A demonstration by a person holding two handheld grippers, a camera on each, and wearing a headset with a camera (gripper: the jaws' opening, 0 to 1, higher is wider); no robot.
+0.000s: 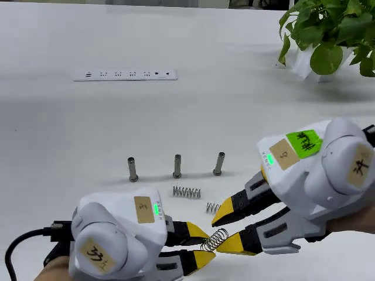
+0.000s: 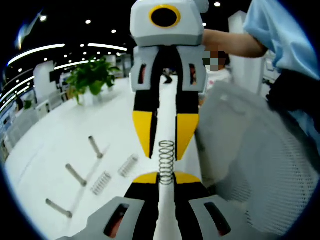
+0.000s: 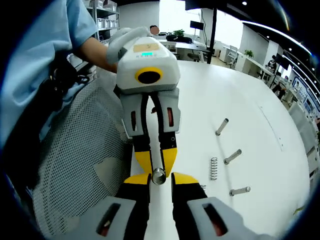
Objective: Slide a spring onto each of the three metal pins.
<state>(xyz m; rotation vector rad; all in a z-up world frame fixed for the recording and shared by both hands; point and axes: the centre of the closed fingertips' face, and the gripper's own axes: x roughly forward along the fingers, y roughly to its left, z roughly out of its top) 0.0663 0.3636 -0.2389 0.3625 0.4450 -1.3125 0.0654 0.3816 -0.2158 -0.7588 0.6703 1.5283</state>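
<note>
As the head view looks down on the tabletop [image 1: 64, 134], my left tongs [image 1: 208, 247] pinch the held spring [image 1: 212, 241] close to the near edge. Its long axis slants out of the jaws toward my right tongs [image 1: 218, 234]. Their jaws stand spread, and the lower tip is touching or just beside the coil; I cannot tell which. Beyond both, toward the far edge, the left pin [image 1: 132, 170], middle pin [image 1: 177, 166] and right pin [image 1: 219, 164] stand upright in a row, all bare. The long loose spring [image 1: 187, 191] and the short loose spring [image 1: 212, 207] lie flat between the pins and the tongs. The power strip [image 1: 125, 75] and the plant [image 1: 328, 29] at the far right corner are well apart from all this.

In the left gripper view the held spring [image 2: 166, 162] pokes straight forward from my tips, which are pressed onto its near end. The right tongs [image 2: 165, 150] straddle its free end without closing.

In the right gripper view I see the held spring [image 3: 158, 176] end-on between my spread tips, with the left tongs [image 3: 159, 167] clamped on it from opposite.

I judge the spring lies nearly flat while the pins stand upright, so it must be tipped on end. The right pin looks nearest. There is bare tabletop all round the row, though the loose springs lie in the path.
</note>
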